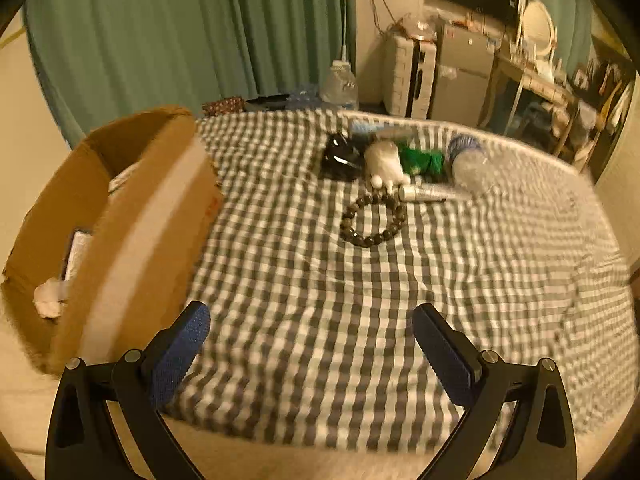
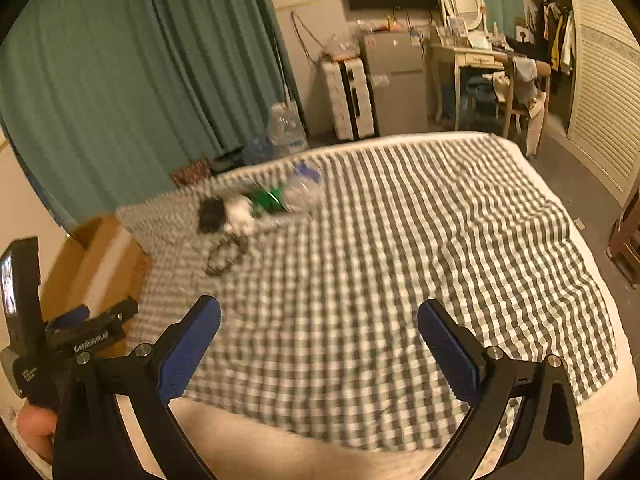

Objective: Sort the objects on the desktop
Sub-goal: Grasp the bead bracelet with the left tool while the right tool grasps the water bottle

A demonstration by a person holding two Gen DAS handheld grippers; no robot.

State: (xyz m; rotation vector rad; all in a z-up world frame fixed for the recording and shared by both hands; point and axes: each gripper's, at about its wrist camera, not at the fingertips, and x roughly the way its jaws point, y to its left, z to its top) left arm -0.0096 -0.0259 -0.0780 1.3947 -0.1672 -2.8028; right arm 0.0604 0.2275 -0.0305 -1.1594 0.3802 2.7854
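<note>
Trouble could come from how tightly the things sit together. Far ahead of the left claw (image 1: 311, 354), on the checked cloth (image 1: 304, 320) of the bed, there is a little pile. A ring of dark beads (image 1: 373, 220) lies closest to the claw. Just past it are a small silver tube (image 1: 424, 192), a white fluffy toy (image 1: 385, 164), a black shiny thing (image 1: 340, 156), a green packet (image 1: 422, 160) and a clear bottle (image 1: 470, 166) on its side. Many of them touch. If a claw grabs one, it may push its neighbor, and the bottle looks like it could roll. The beads lie flat and loose, so they may slip out of a pinch. The cloth is wrinkly and could get caught too.

Both claws are spread wide and hold nothing. The right claw (image 2: 319, 344) is also far from the pile, which sits ahead of it and to its left.

A brown cardboard box (image 1: 132, 240) stands just left of the left claw, with some white things already inside. The pictures are a bit blurry, so small details are hard to tell.
</note>
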